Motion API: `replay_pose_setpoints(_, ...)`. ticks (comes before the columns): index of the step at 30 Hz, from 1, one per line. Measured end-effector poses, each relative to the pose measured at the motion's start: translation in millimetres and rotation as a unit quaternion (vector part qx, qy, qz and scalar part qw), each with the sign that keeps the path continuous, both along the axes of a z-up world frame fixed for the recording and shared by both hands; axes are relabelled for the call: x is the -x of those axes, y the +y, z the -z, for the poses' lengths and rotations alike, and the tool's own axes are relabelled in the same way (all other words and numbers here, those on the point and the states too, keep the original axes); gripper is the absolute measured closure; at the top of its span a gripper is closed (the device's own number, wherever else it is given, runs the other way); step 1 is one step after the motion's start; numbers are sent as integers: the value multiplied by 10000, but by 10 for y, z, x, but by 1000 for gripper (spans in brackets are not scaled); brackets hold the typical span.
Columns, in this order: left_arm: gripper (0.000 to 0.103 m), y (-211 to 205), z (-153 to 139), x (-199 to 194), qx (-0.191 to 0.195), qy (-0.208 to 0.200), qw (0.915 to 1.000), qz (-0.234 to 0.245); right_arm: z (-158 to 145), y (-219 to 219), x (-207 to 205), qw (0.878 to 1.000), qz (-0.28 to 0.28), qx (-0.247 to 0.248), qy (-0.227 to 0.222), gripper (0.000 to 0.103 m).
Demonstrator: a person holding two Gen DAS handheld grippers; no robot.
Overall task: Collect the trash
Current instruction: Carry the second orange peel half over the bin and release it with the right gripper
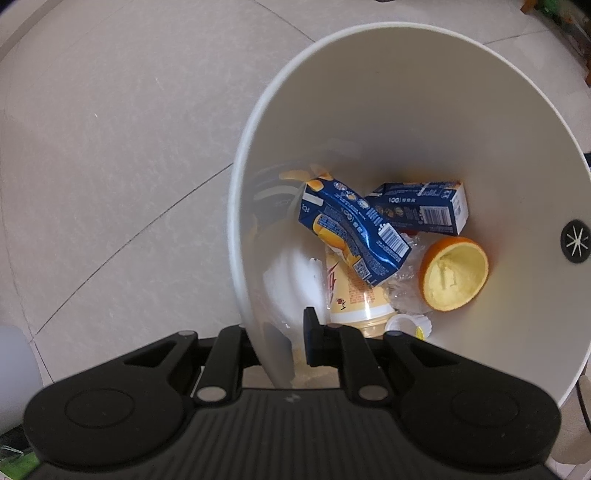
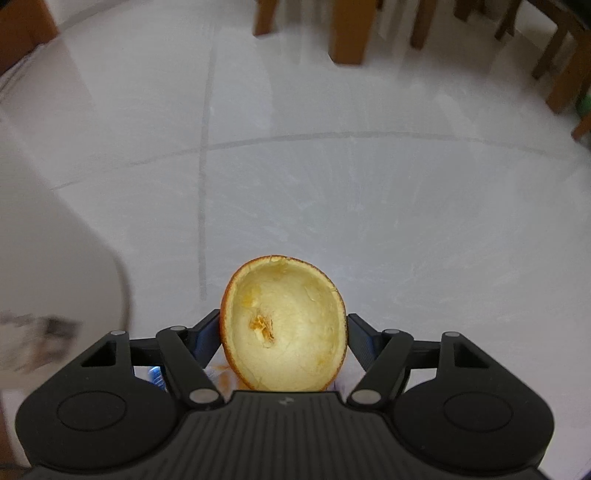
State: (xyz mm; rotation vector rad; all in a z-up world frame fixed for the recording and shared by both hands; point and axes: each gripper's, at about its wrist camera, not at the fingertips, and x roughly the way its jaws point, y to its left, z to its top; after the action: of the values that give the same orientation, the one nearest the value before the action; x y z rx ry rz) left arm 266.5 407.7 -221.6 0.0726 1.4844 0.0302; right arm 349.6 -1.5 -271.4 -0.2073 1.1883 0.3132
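The left gripper (image 1: 286, 341) is clamping the wall of the white bin (image 1: 369, 66), one finger inside and one outside. Inside the bin are lying two blue cartons (image 1: 351, 236), a yellow cup (image 1: 354, 291) and an orange peel half (image 1: 456, 278). The right gripper (image 2: 283, 332) is squeezing another orange peel (image 2: 284, 328) above the tiled floor (image 2: 369, 192); the blurred white shape to its left is probably the bin.

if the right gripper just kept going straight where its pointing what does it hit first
Probably the tiled floor. The right gripper is shut on an orange peel half and looks down and forward over bare tiles; nothing else shows in that line. The wooden furniture legs stand farther off.
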Motion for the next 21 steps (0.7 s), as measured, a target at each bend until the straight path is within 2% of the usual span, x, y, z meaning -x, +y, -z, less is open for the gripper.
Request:
replay_pose_setpoints(6,92,-16,5,-8,-46,-50,10000,1,-982,304,409,9968,-687,-238,-339,28)
replay_pose_setpoints(11,92,8,6,3,-16,-73,10000,3,-1626,775,688,9862,-1421,-560,-638,28)
replay_pose_setpoints(16,92,6,1,8,8,-72,10000,26,-1905,1292,853,9726,-2073,-789,-702,28)
replay_pose_setpoints(21,92,11,6,4,41,-63,10000,21,-1930,1716,899,9604,-2533,-985,-620,24)
